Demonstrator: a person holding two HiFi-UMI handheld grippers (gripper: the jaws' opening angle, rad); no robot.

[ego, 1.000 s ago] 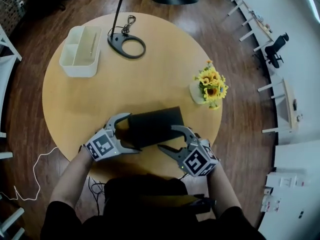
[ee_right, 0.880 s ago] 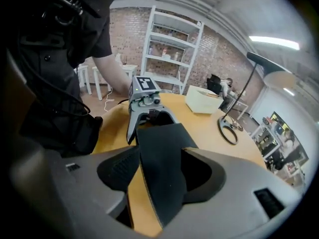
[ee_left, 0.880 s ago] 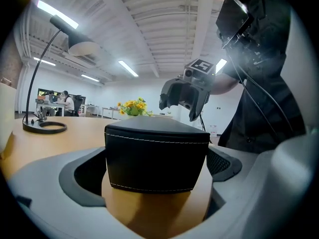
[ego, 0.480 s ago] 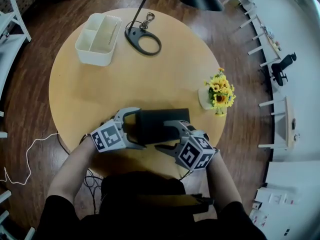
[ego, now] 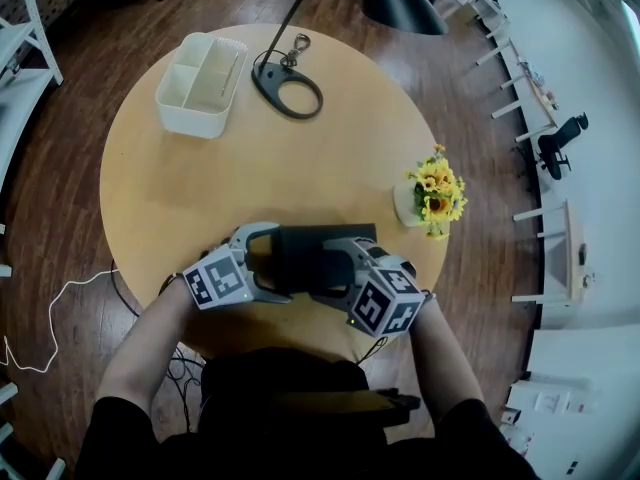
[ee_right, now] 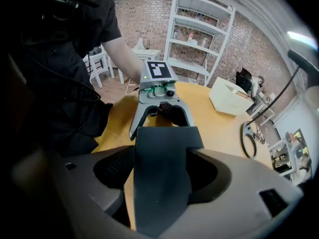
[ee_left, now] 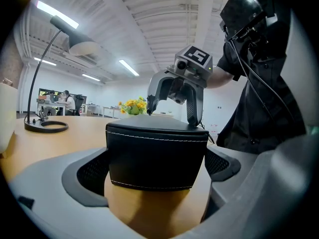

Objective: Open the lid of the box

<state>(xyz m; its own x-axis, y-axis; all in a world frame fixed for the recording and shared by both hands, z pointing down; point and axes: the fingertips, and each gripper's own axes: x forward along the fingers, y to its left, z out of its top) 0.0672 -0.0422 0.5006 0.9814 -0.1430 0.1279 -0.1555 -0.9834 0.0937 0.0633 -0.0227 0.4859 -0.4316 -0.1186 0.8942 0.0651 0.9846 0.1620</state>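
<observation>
Right claw (ego: 322, 268) just widened, loose astride box (ego: 300, 250) near table's (ego: 200, 188) front edge; left claw (ego: 279, 263) tightened onto box's other end, lid (ee_left: 154, 125) unlifted.

head view: the left gripper (ego: 283, 263), jaws just closing onto the box (ego: 300, 251) between them, and the right gripper (ego: 320, 268), jaws just opening with the box between them, cover both box ends. the lamp (ego: 400, 3) shade is cut off by the top edge. left gripper view: the box's far end is hidden behind its near face; the background people (ee_left: 62, 99) are too small to make out.
</observation>
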